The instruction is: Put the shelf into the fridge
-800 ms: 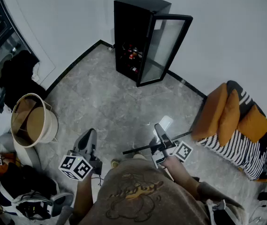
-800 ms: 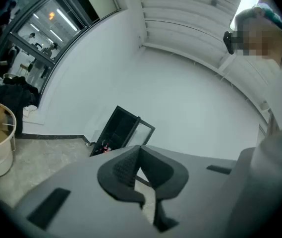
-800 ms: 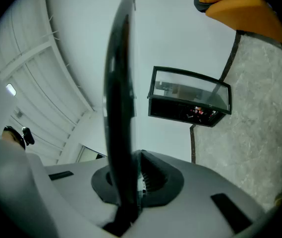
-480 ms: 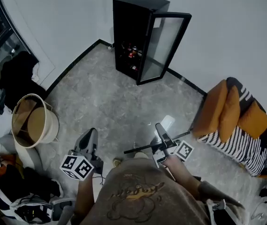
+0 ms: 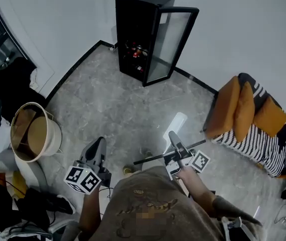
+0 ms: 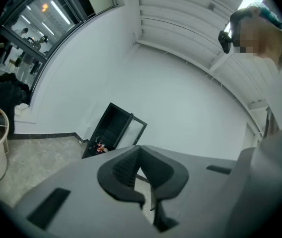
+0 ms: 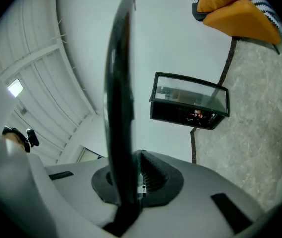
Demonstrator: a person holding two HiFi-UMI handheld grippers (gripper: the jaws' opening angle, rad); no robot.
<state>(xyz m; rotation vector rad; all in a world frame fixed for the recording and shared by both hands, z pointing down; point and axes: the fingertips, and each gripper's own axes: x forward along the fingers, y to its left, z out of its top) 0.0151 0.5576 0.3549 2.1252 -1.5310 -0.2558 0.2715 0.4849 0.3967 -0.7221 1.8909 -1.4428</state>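
We see a grey marbled floor (image 5: 112, 109) meeting a plain white wall (image 5: 243, 29), with a dark skirting strip (image 5: 75, 68) along the join. At the floor's left edge stands a round pale basket (image 5: 34, 134), upright and open at the top, brownish inside. Beyond it, against the wall, lies a dark heap of clothing (image 5: 14, 82). At the floor's right edge we find an armchair (image 5: 256, 157) in black-and-white stripes, carrying three orange cushions (image 5: 224, 113) propped side by side. In the left gripper view a glazed partition (image 6: 36, 24) shows lights behind it.
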